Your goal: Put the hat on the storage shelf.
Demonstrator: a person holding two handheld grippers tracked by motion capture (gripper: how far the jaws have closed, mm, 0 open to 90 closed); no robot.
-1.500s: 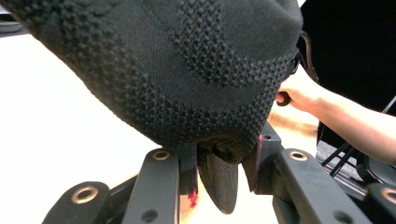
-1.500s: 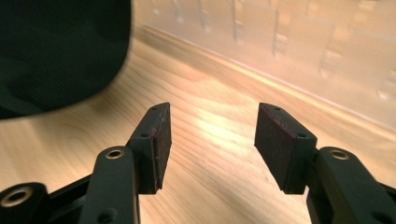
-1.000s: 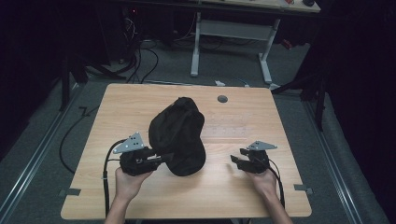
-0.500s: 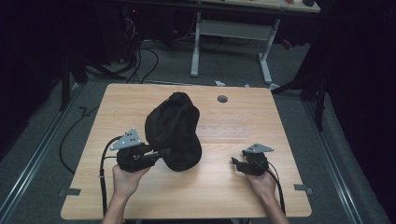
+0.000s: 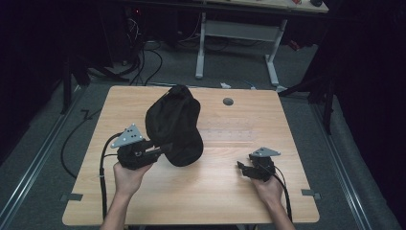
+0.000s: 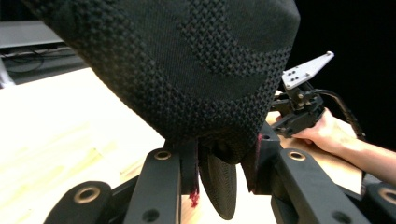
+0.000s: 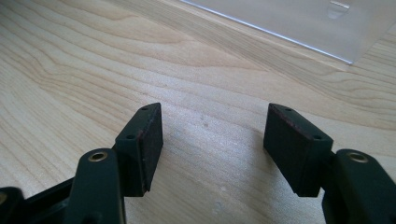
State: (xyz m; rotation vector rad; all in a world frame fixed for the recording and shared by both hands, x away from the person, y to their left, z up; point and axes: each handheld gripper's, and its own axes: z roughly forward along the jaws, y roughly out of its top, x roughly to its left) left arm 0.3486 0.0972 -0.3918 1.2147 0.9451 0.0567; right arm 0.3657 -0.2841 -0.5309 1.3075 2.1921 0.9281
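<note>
Left gripper (image 5: 165,147) clamps the black knit hat (image 5: 173,124); right gripper (image 7: 212,140), jaws just spread empty, should pinch the opposite brim squarely.

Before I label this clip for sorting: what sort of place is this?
Probably a lab or workshop: a light wooden table stands on grey floor, loose black cables trail behind it, and a white-legged workbench sits beyond in a dark room.

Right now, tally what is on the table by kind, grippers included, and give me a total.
Black knit bag: 1
Hand-held grippers: 2, the left gripper with its jaws shut on the bag's edge, the right gripper with its jaws open over bare wood
Grey round cap set in the table: 1
Total: 4
</note>
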